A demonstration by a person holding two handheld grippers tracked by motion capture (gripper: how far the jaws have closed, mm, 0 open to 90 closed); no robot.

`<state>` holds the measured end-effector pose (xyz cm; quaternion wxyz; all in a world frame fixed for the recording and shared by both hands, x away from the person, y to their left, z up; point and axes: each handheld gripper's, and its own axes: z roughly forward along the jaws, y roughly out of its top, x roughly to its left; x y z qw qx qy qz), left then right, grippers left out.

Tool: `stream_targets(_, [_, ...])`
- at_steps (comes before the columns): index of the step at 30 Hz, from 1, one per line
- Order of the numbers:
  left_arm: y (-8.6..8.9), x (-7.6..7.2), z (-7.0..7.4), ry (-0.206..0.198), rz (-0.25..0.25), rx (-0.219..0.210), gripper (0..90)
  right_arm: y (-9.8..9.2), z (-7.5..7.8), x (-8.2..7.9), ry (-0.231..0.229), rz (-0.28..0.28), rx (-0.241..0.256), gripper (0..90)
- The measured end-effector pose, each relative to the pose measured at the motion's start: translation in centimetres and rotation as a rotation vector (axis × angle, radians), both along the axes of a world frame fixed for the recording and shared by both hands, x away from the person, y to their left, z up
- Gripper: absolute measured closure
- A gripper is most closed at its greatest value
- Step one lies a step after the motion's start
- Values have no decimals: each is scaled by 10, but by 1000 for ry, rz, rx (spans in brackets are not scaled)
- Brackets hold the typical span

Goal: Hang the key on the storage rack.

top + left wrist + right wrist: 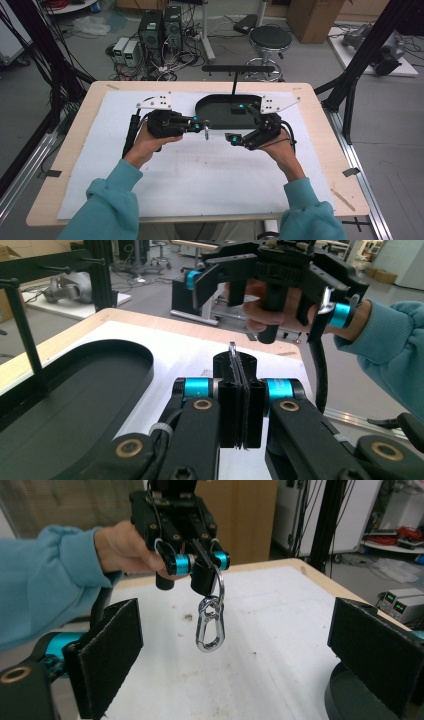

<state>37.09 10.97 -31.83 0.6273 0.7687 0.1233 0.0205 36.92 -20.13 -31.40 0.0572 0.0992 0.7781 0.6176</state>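
My left gripper point(204, 125) is shut on a thin metal split ring point(233, 351), held above the white mat. In the right gripper view, the left gripper point(202, 577) pinches that ring, and a silver carabiner clip point(210, 626) hangs from it, clear of the mat. In the high view the clip point(206, 132) dangles just below the left jaws. My right gripper point(237, 123) faces it from the right and stands open; its black pads point(107, 652) are spread wide with nothing between them. It is also seen in the left gripper view, as the right gripper point(262, 292).
A black oval tray point(207, 107) with a thin T-shaped stand point(234, 82) sits at the back middle of the mat, just behind both grippers. The white mat point(200, 175) covers the wooden table. Beyond the far edge are a stool point(270, 37), computers and cables.
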Motion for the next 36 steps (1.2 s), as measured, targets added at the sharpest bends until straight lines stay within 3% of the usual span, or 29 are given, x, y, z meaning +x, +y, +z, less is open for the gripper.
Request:
stream_targets(1, [-1, 1, -1, -9, -6, -5, 885, 3, 0, 2, -12, 31, -24, 174])
stream_targets(6, [-2, 1, -1, -17, -19, -16, 885, 11, 0, 5, -17, 78, -48, 199])
stream_targets(13, [-7, -2, -2, -32, -37, -11, 886, 19, -1, 8, -23, 141, -49, 362])
stream_targets(17, [-8, -2, -2, -36, -44, -14, 885, 20, -2, 9, 0, 155, -37, 436])
stream_targets(22, [-9, -3, -2, -42, -51, -15, 886, 20, -2, 11, -4, 169, -35, 508])
stream_targets(25, [-8, -3, -2, -46, -48, -18, 885, 19, -2, 12, 3, 195, -24, 595])
stream_targets(36, [-9, -4, -4, -54, -54, -24, 885, 22, -3, 14, -7, 218, -27, 720])
